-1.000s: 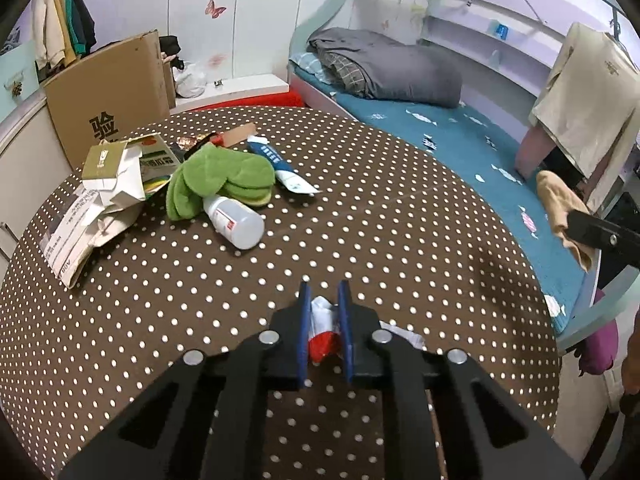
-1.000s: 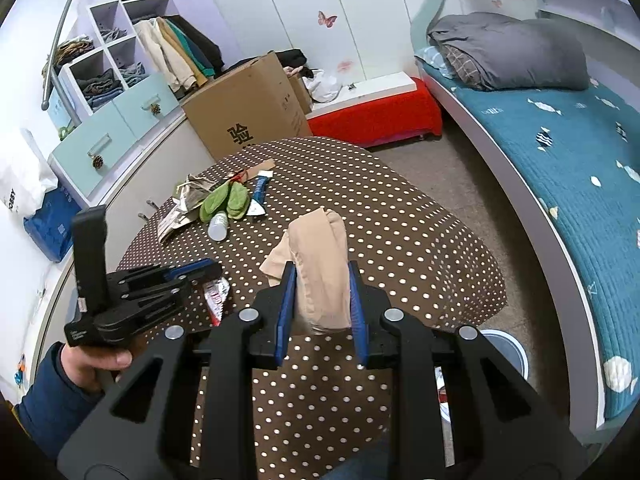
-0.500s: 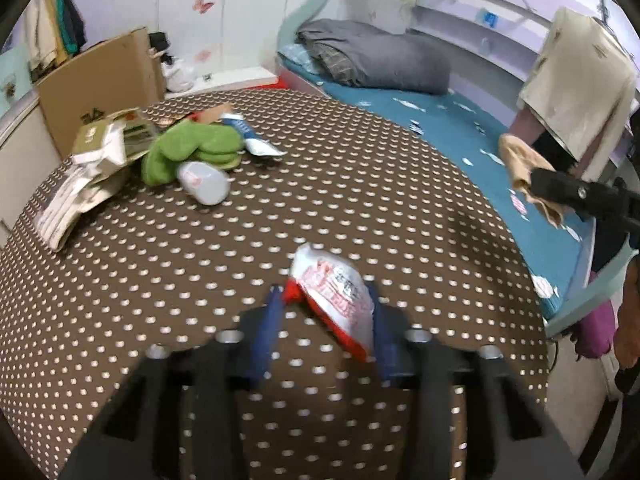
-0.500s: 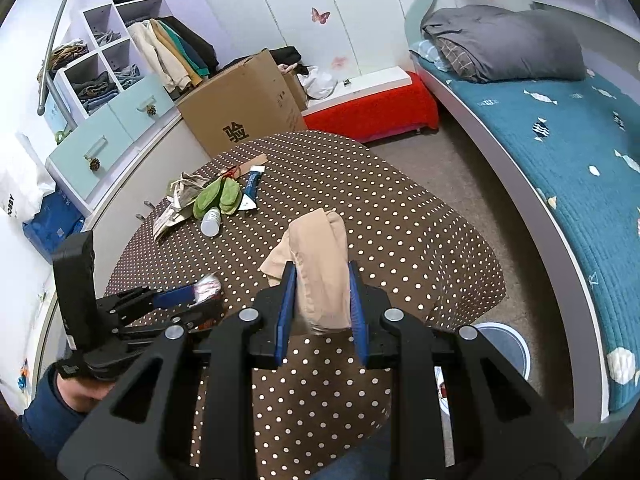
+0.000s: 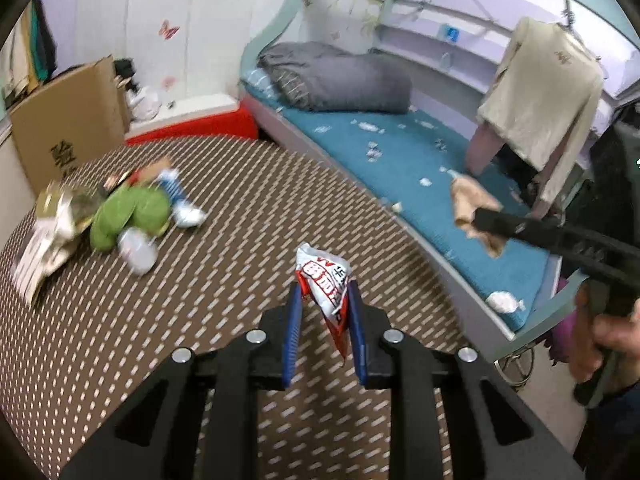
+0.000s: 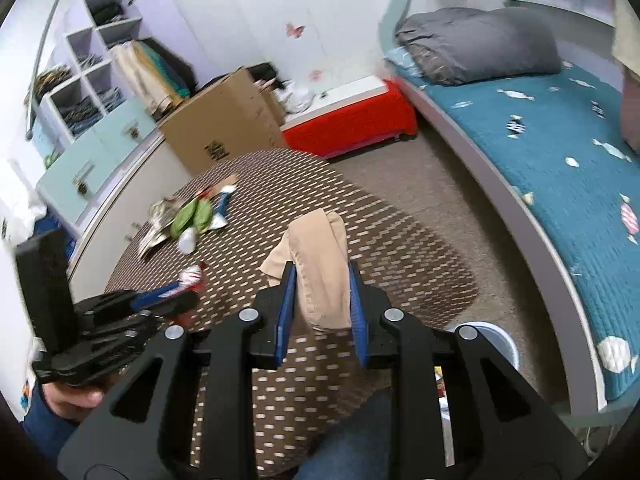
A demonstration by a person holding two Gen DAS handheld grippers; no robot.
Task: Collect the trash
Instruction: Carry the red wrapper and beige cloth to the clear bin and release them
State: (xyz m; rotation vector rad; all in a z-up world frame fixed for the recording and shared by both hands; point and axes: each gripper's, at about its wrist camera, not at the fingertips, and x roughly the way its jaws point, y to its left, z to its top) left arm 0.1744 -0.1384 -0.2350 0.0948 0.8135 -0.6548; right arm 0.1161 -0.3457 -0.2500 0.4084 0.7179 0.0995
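Child's bedroom, home. Curved bed point(image 6: 560, 168) with teal fish-print cover, right of the claw; grey duvet point(image 6: 476, 46) at its head; butterfly wall stickers point(image 6: 295, 30) ahead; open clothes shelving point(image 6: 84, 80), far left; polka-dot table point(image 6: 360, 216) below.

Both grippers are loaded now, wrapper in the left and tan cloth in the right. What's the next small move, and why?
Probably carry the left gripper rightward, off the table edge toward the white bin on the floor. Its fingers pinch the red-and-white wrapper, already lifted clear of the polka-dot table. The right gripper holds the tan cloth near that bin, so either load could drop there first.
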